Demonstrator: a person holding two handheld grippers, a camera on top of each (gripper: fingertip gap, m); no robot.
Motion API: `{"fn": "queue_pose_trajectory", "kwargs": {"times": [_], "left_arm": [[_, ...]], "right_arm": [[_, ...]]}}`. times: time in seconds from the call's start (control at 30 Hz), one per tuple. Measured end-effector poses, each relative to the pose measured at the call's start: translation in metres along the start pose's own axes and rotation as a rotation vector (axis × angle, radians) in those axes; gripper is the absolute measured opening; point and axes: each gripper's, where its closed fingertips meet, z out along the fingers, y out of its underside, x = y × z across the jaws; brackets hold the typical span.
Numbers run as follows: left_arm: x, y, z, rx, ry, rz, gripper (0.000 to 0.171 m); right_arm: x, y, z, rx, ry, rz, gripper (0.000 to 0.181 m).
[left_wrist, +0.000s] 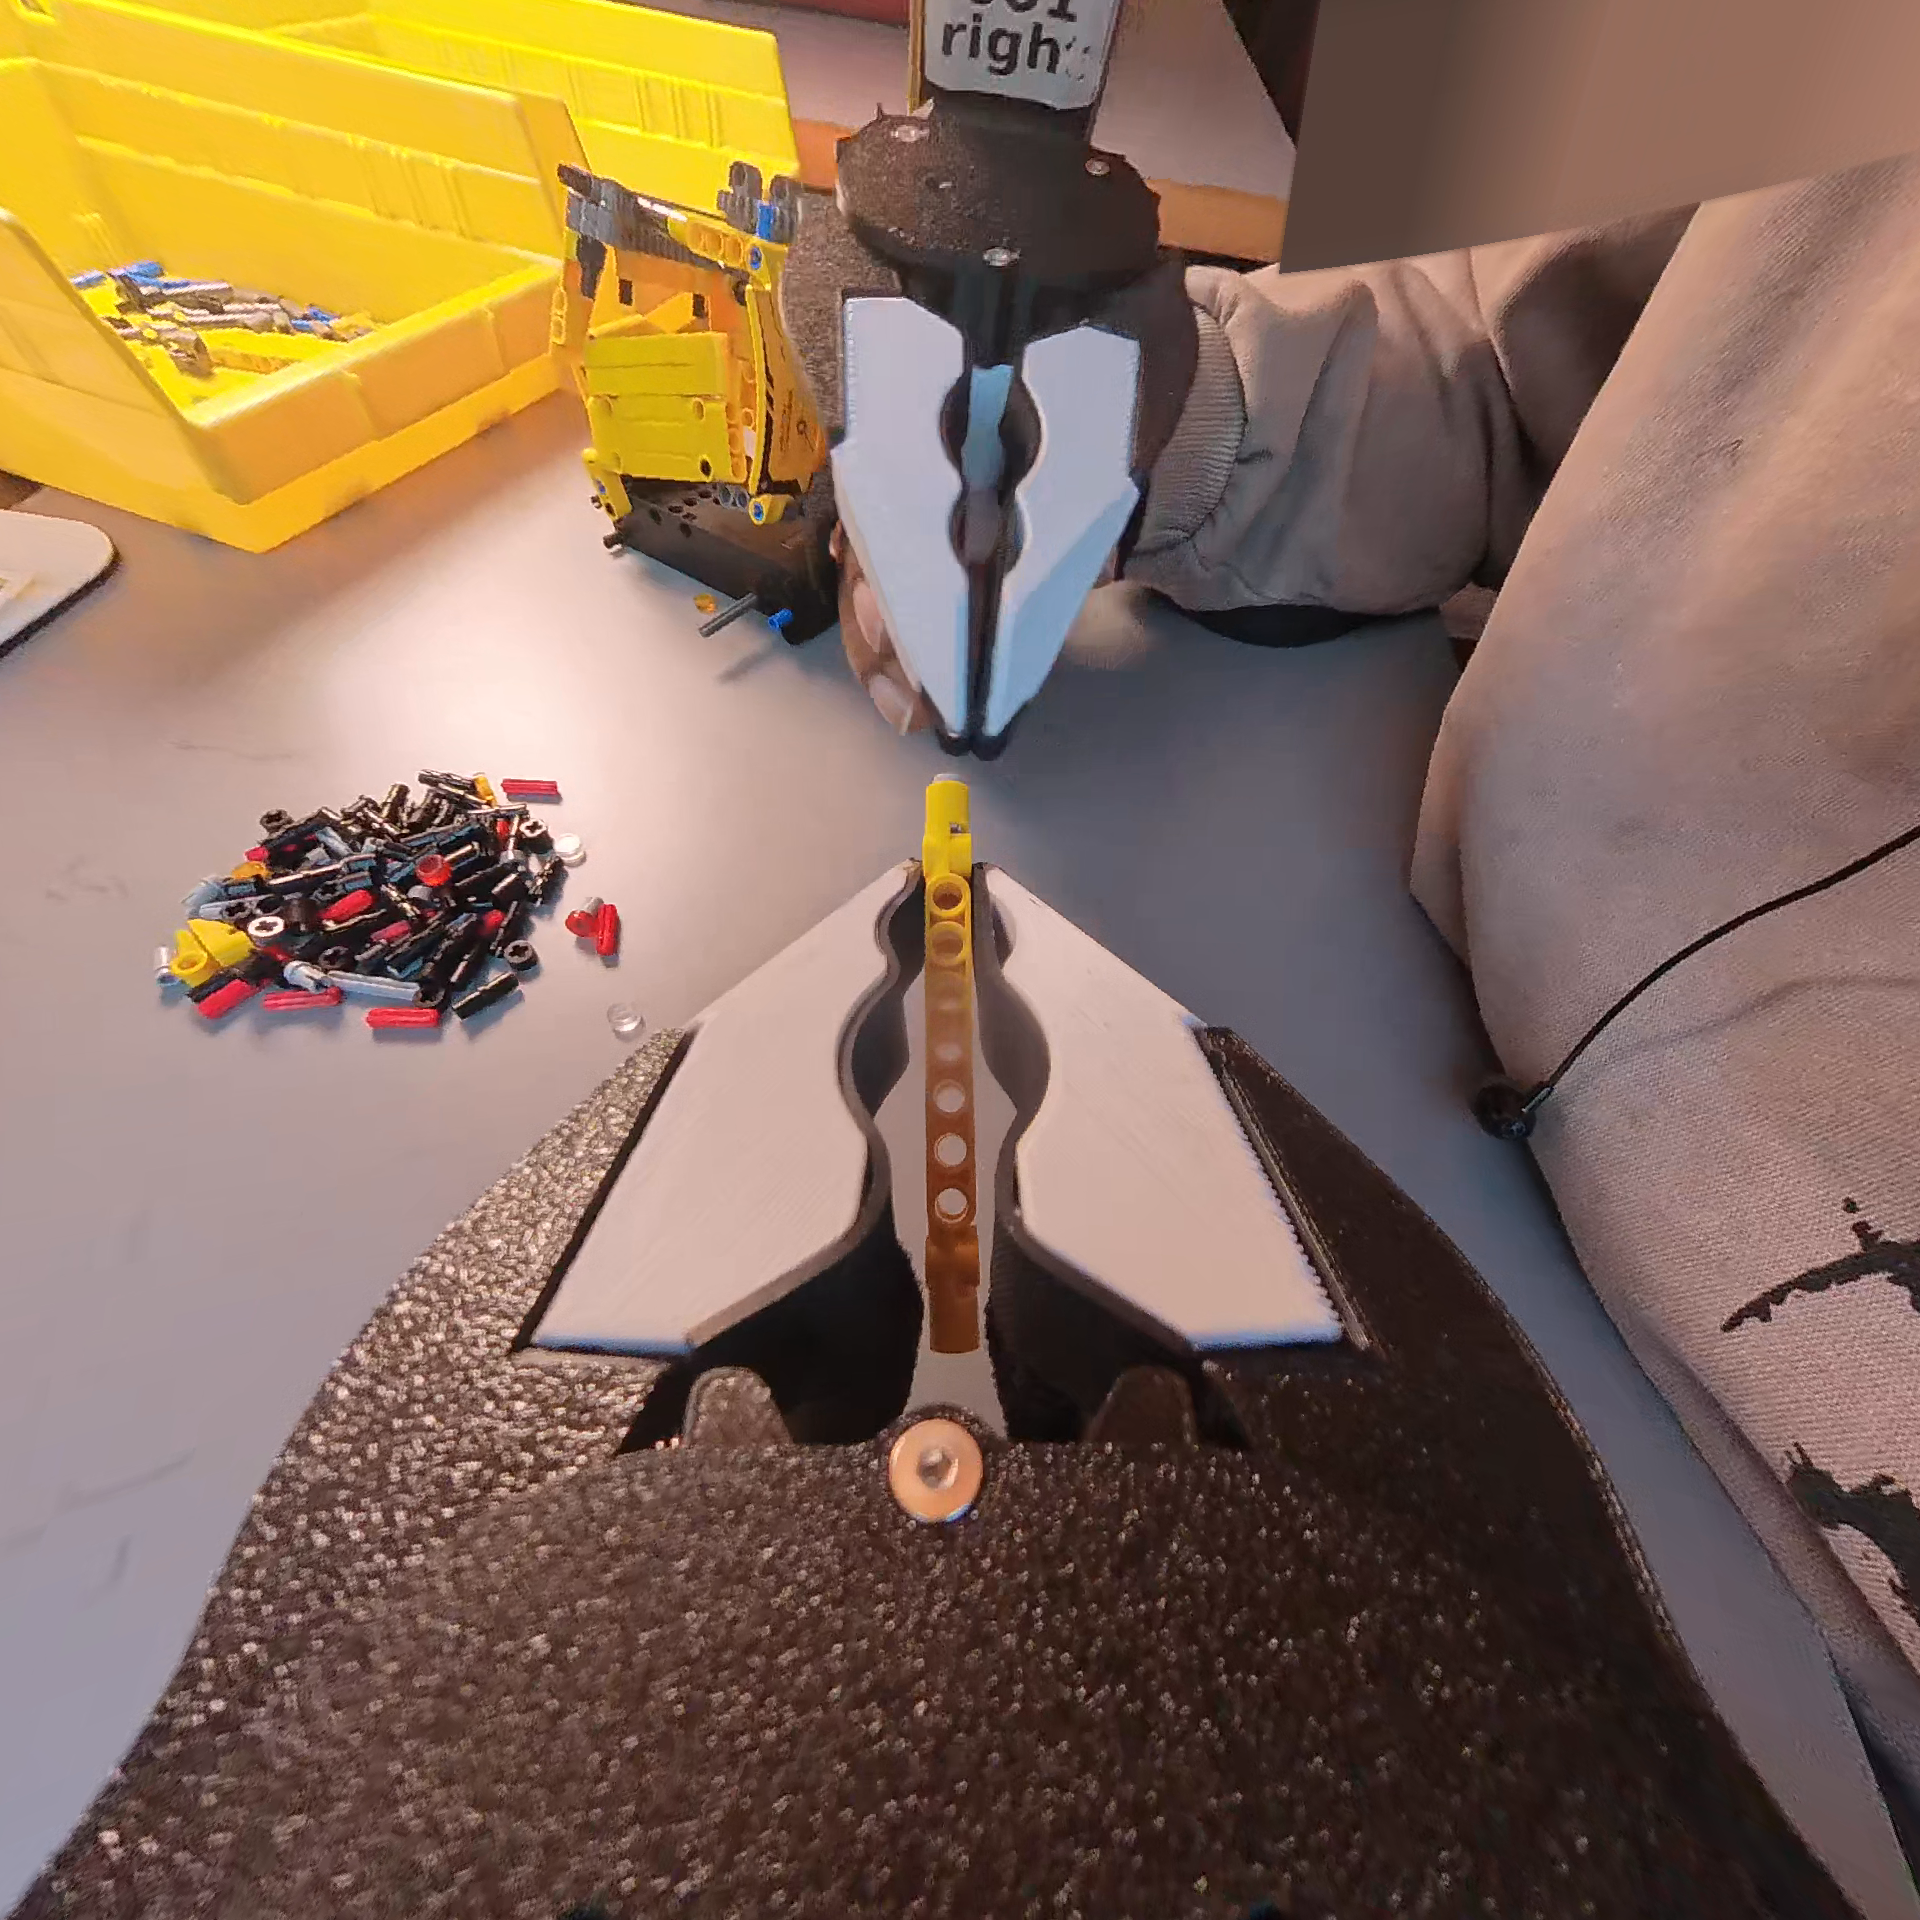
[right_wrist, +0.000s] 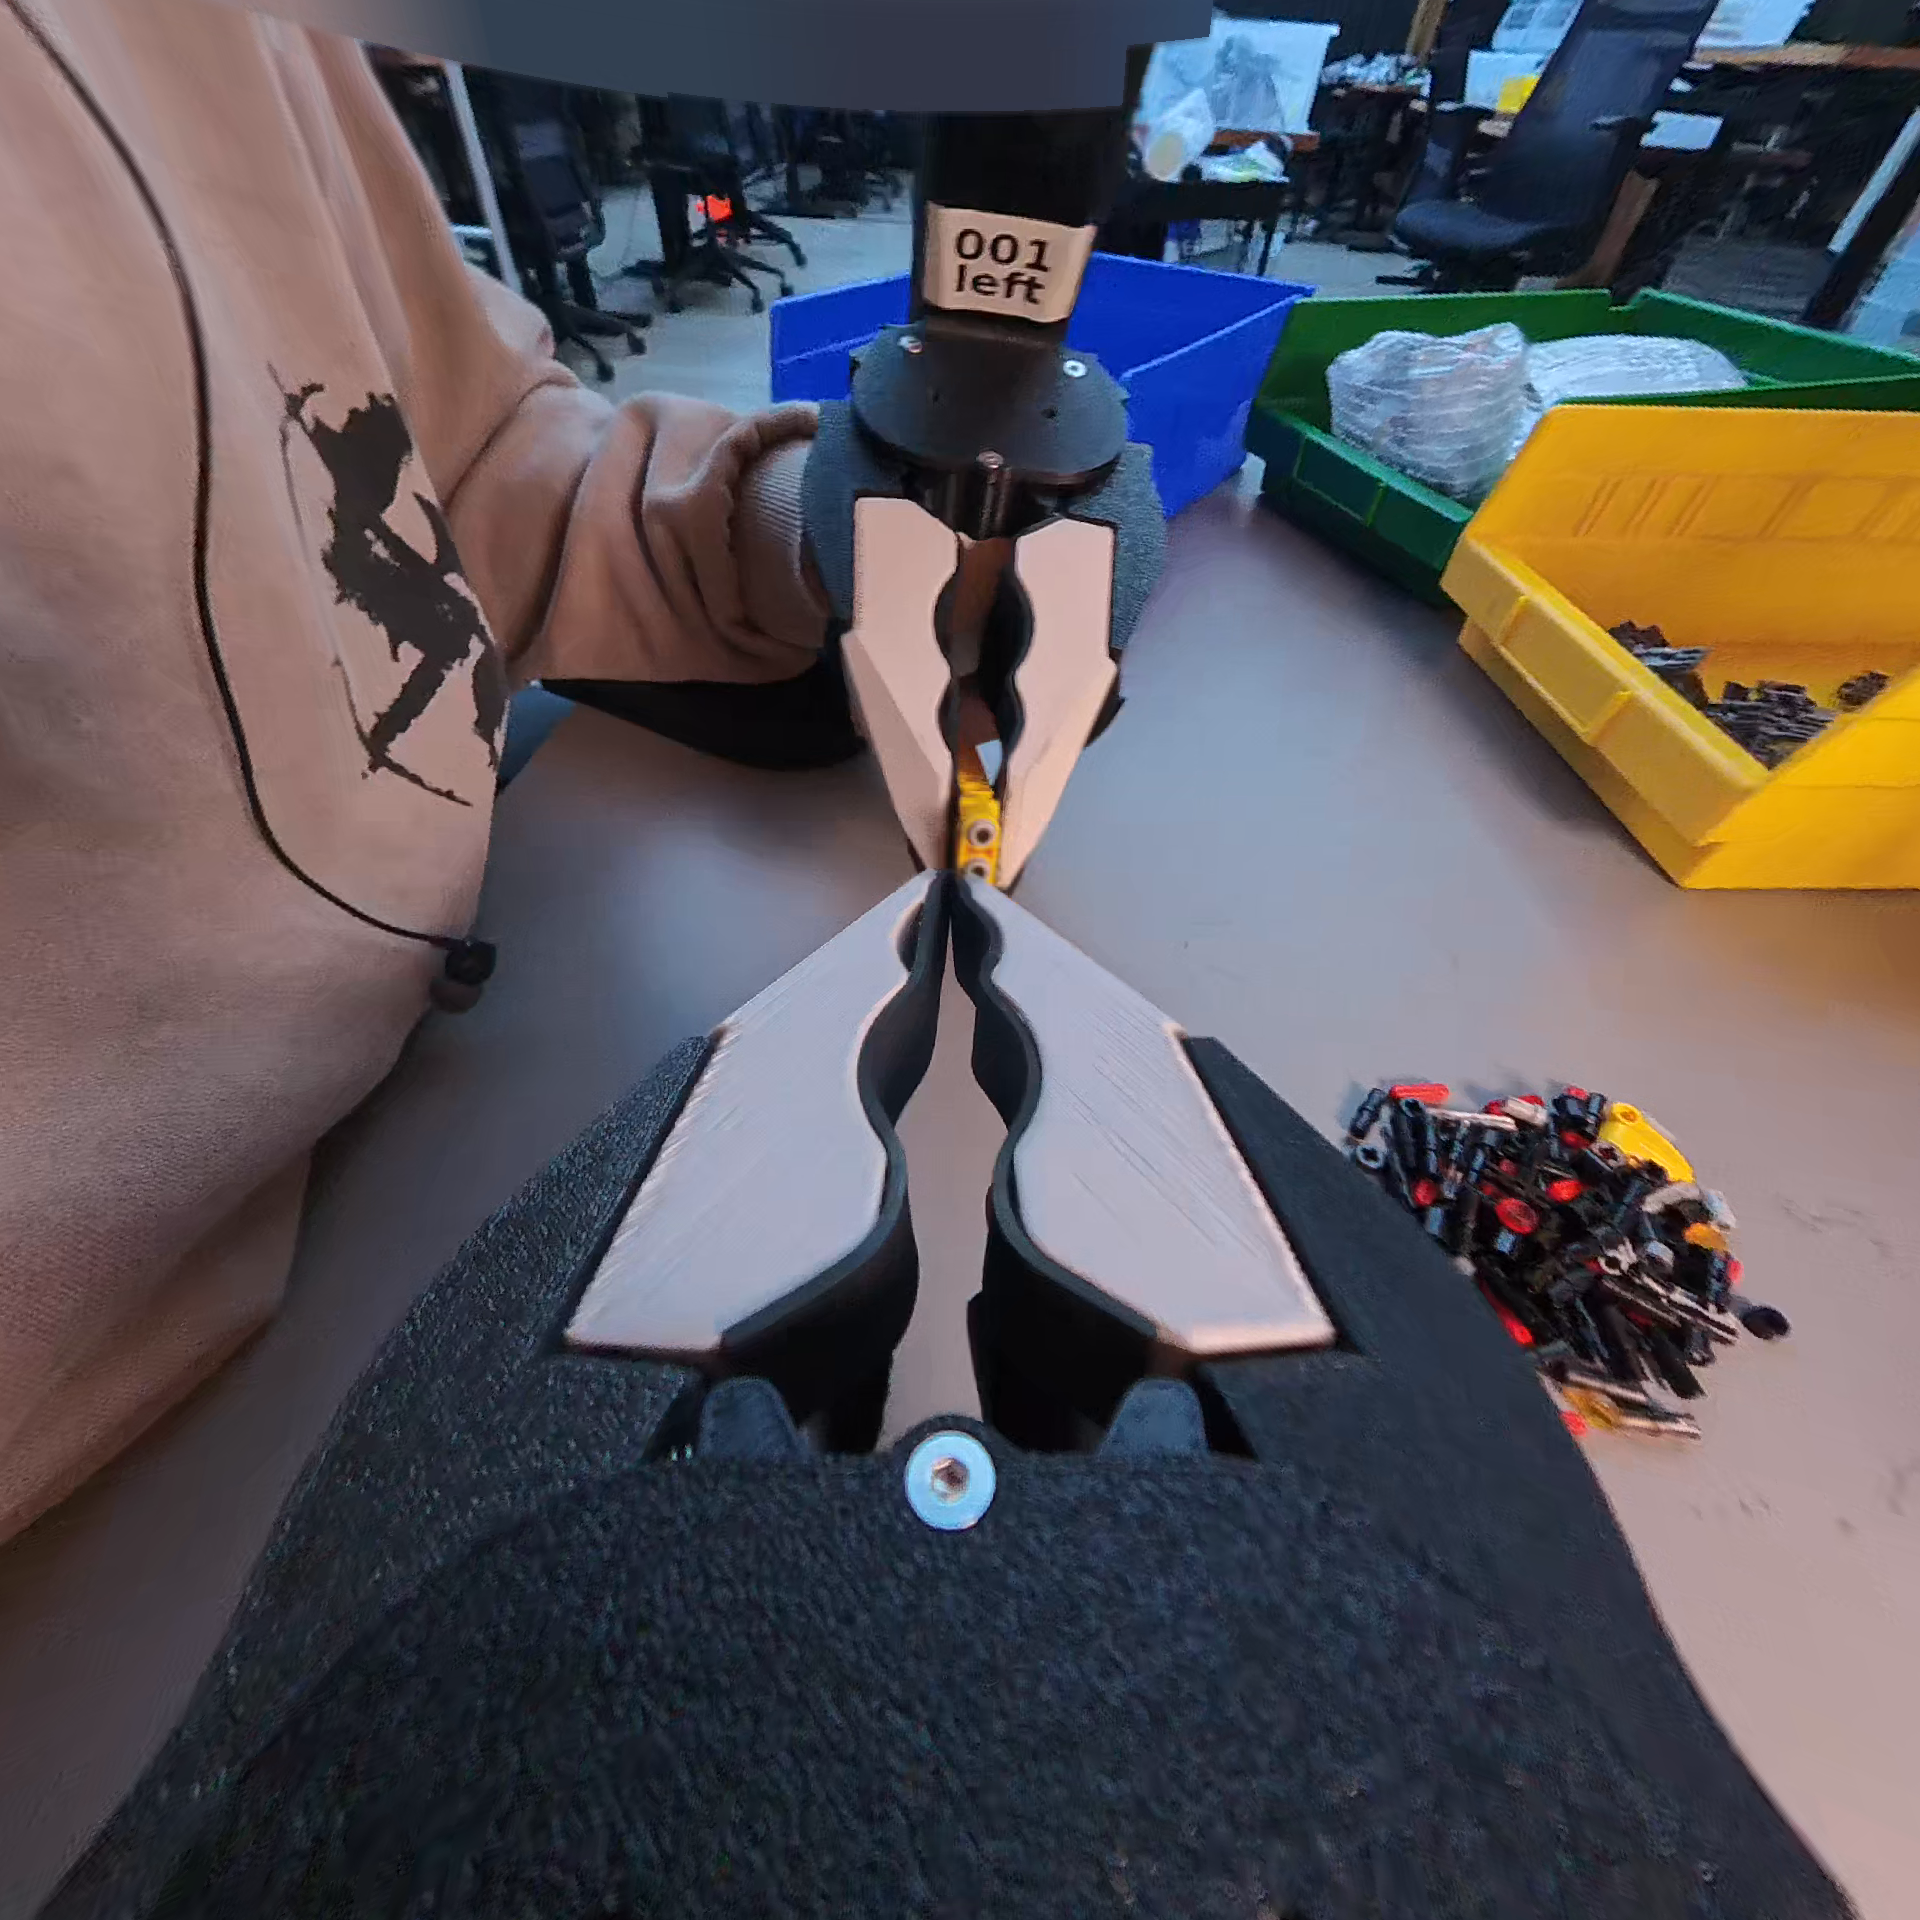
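My left gripper (left_wrist: 948, 868) is shut on a long yellow beam with a row of holes (left_wrist: 948, 1039), which lies lengthwise between its fingers. A yellow connector (left_wrist: 945, 821) with a small grey pin end sticks out past the fingertips. My right gripper (left_wrist: 971, 740) faces it tip to tip, just beyond the connector and not touching it. In the right wrist view my right gripper (right_wrist: 948, 881) is shut with its pads together and nothing between them. The left gripper (right_wrist: 977, 862) with the yellow beam (right_wrist: 980, 831) sits right ahead of it.
A pile of small black, red and grey pins (left_wrist: 374, 914) lies on the grey table (left_wrist: 312, 1247). A partly built yellow model (left_wrist: 686, 395) stands by yellow bins (left_wrist: 260, 260). Blue (right_wrist: 1195, 343), green (right_wrist: 1351, 468) and yellow (right_wrist: 1714, 644) bins stand farther off. A person's sleeve (left_wrist: 1351, 416) reaches in. The tips of both grippers are at nearly the same place.
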Motion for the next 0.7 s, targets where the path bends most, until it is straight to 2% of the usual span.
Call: {"fn": "queue_pose_trajectory", "kwargs": {"times": [0.07,0.2,0.37,0.5,0.7], "left_arm": [[-0.001,-0.002,-0.001,0.014,-0.008,0.004,0.006],[-0.001,-0.001,-0.001,0.016,0.000,0.002,0.006],[0.003,0.002,0.003,-0.001,0.018,0.009,0.006],[0.004,0.003,0.005,-0.009,0.021,0.014,0.007],[0.007,0.007,0.006,-0.032,0.032,0.020,0.006]], "right_arm": [[0.009,-0.001,-0.004,0.009,0.041,0.010,0.000],[0.005,-0.008,-0.004,0.061,0.034,0.019,0.002],[0.001,-0.002,0.005,0.024,0.023,0.023,0.011],[0.002,-0.001,0.007,0.013,0.037,0.007,0.002],[0.000,0.002,0.009,-0.007,0.028,0.001,0.004]]}}
